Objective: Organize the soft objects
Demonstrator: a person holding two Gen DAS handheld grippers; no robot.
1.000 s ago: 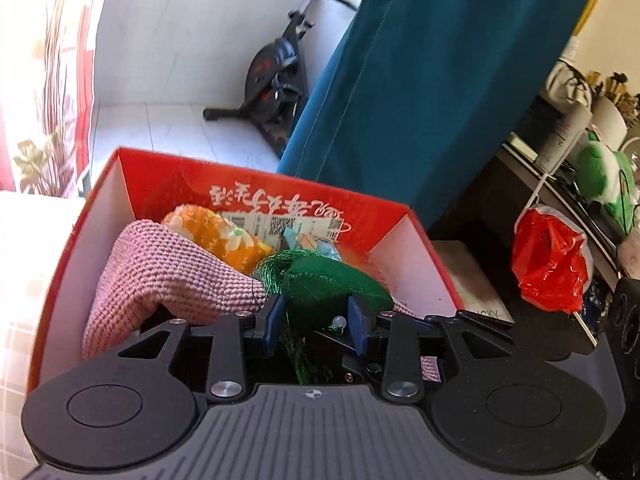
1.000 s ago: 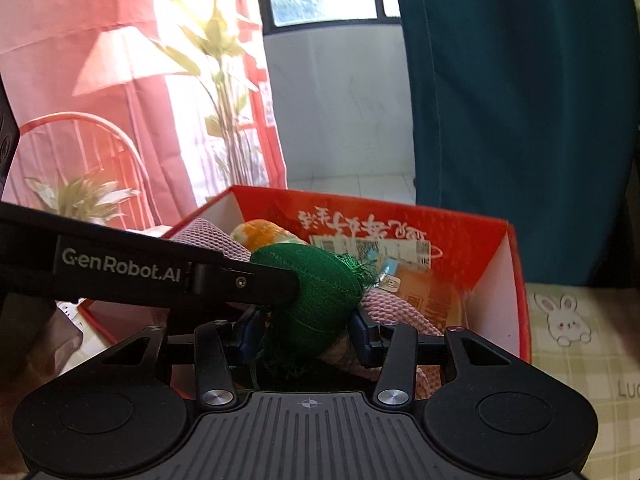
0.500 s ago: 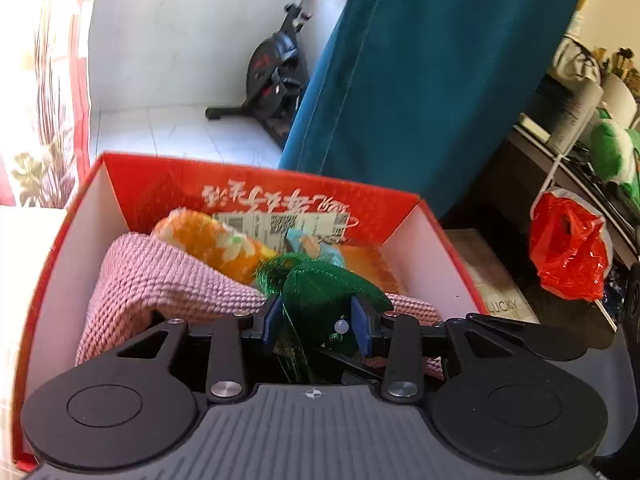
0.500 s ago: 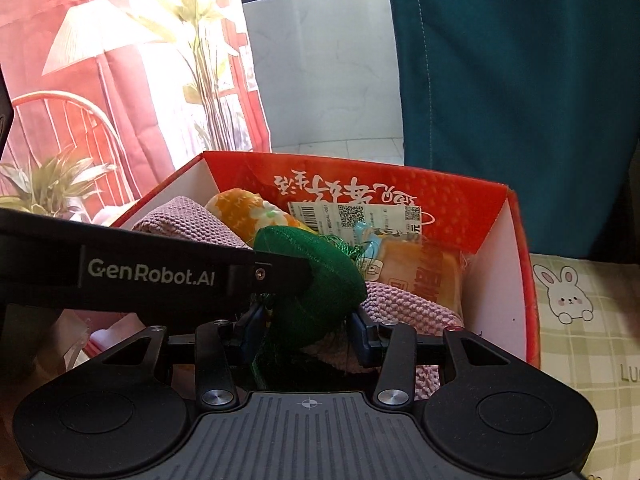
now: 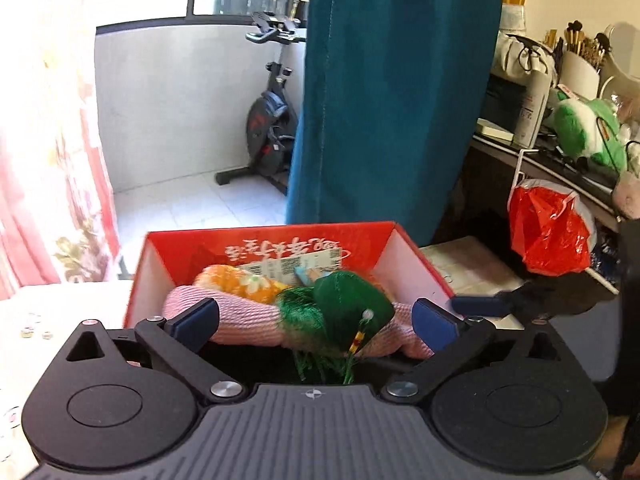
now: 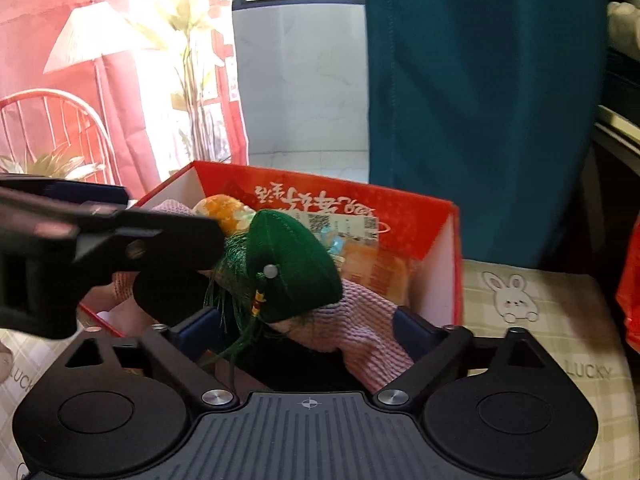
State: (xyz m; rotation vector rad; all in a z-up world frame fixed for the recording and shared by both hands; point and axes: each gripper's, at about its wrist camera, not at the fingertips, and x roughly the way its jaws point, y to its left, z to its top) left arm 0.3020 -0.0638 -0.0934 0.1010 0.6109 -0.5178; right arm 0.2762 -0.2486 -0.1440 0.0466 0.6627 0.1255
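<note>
a: what are your claws doing?

b: your left claw (image 5: 316, 322) has just been opening and its jaws stand wide apart; the green pouch (image 5: 348, 306) sits between them with neither pad pressing on it. your right claw (image 6: 306, 328) has just been opening too and grips nothing.

a: and where is the pouch?

b: it rests on the pink knitted cloth (image 6: 360, 320) at the near edge of the red box (image 6: 420, 208). deeper in the box you see an orange floral piece (image 5: 236, 282) and a printed label (image 5: 296, 266). the box stands on your worktop (image 6: 536, 300), with a teal curtain (image 5: 396, 92) behind it.
</note>
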